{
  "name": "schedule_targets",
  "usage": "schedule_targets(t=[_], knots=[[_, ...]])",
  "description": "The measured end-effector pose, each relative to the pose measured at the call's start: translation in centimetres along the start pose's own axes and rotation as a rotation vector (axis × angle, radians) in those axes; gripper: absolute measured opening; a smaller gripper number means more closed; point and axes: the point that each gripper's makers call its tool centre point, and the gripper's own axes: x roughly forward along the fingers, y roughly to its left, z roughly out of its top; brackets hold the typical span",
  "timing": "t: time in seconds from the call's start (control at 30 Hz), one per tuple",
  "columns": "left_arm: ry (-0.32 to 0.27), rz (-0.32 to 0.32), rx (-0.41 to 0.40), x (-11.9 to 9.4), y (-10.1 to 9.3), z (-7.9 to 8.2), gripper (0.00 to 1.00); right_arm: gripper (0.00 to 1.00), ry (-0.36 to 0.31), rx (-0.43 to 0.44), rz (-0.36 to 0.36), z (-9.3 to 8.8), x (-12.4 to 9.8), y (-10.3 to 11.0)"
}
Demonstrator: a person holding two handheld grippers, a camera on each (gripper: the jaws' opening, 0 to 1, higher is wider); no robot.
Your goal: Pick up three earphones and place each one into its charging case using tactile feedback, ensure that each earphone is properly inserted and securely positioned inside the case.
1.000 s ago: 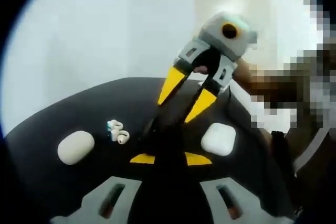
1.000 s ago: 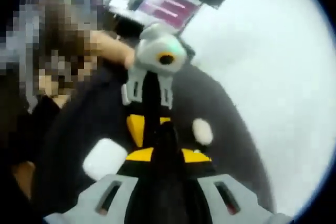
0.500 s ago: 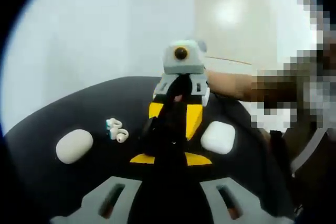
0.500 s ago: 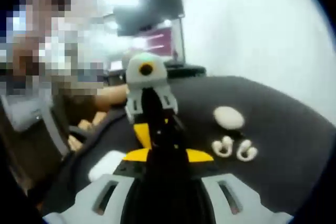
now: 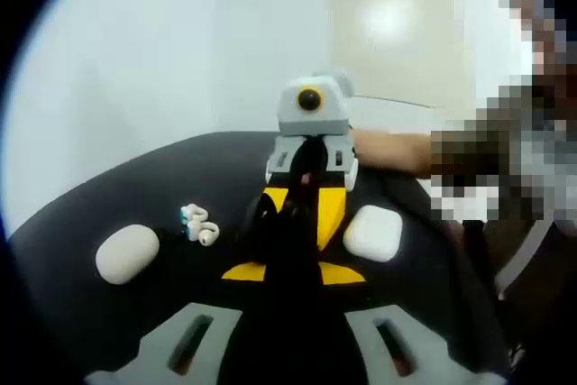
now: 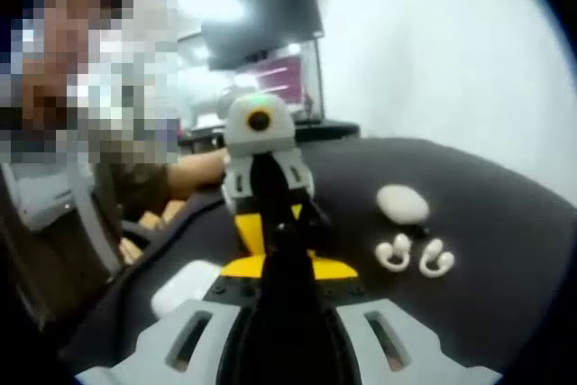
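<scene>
Earphones (image 6: 415, 257): two white ear-hook pieces lay side by side on the dark surface (image 6: 505, 223), apart from every case; in the left gripper view the earphones (image 5: 200, 225) read as a small cluster with a touch of teal, and whether a third piece sat among them could not be told. Cases: an oval case (image 6: 402, 204) stood just beyond the earphones, lid down; in the left gripper view the oval case (image 5: 128, 252) lay to one side of the cluster and a squarer white case (image 5: 372, 233) to the other, beside the grippers. No earphone was seen in a case or in either gripper, so the task was judged to be at its opening, before the first pick. Grippers: the left gripper (image 5: 287, 270) and right gripper (image 6: 288, 266) faced each other tip to tip over the middle of the surface (image 5: 108, 200), each with yellow pads drawn close together and nothing seen between them. Next move, as judged: part one gripper's jaws, bring it down over a single earphone, and have an open case ready. The right gripper view separated the earphones clearly and showed a monitor (image 6: 261, 20) behind; the left gripper view showed the two cases plainly.
</scene>
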Motion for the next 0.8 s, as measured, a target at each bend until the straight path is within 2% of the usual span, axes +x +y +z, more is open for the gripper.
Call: schedule_targets(t=[0.13,0.27,0.33,0.47,0.6,0.8], knots=[[-0.009,-0.003,-0.001,-0.2,-0.1,0.2,0.2,0.18,0.019,-0.022,-0.019,-0.5,-0.6,0.1],[-0.021,-0.008,-0.018,-0.3,0.0,0.3,0.2,0.18,0.008,-0.01,-0.02,-0.6,-0.5,0.0],[-0.046,-0.025,-0.038,-0.4,-0.2,0.7,0.2,0.18,0.007,-0.005,-0.021,-0.6,-0.4,0.0],[-0.079,-0.022,-0.054,-0.6,0.1,1.2,0.2,0.18,0.009,-0.047,-0.026,-0.5,0.2,0.2],[-0.067,-0.02,-0.042,-0.4,0.2,0.9,0.16,0.18,0.016,-0.078,-0.027,-0.5,0.8,0.3],[-0.062,-0.028,-0.035,-0.4,0.1,0.6,0.14,0.18,0.009,-0.068,-0.025,-0.6,0.8,0.0]])
